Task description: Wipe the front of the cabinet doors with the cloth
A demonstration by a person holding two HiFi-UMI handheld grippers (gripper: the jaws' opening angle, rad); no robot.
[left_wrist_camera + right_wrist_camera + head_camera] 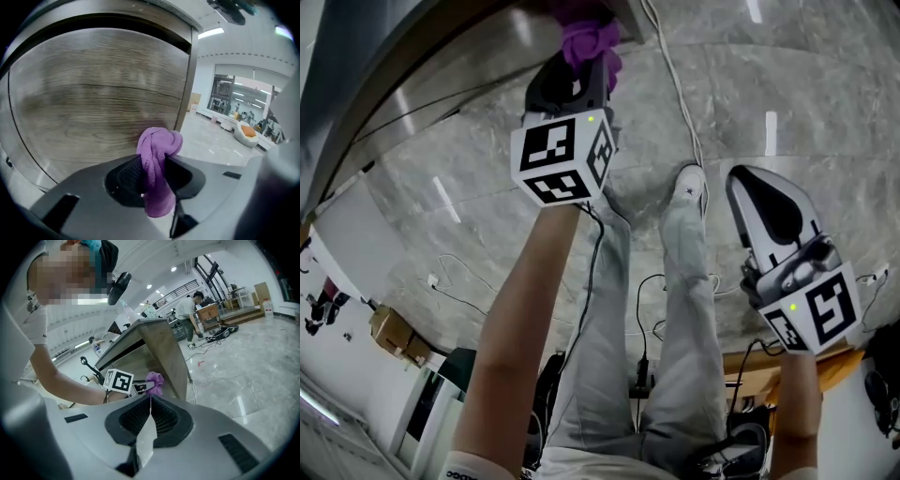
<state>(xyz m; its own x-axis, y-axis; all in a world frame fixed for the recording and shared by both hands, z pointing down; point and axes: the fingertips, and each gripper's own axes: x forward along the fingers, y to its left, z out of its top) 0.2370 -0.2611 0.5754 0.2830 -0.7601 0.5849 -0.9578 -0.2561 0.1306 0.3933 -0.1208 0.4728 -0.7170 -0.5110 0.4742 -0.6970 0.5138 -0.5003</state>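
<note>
A purple cloth [157, 166] is bunched between the jaws of my left gripper [154, 180], which is shut on it. The cloth's knotted tip [591, 37] is against or very near the wood-grain cabinet door [93, 98], low and close to its right edge. In the right gripper view the cloth [155, 379] shows beside the cabinet [154, 350]. My right gripper [766, 208] hangs apart at the right, over the floor, shut with nothing in it; its pads meet [150, 420].
A grey marble floor [787, 103] lies below, with a white cable [680, 94] trailing across it. The person's legs and a shoe [687, 183] are between the grippers. Cardboard boxes [394, 333] and more cables lie lower left. Another person stands far off [190, 315].
</note>
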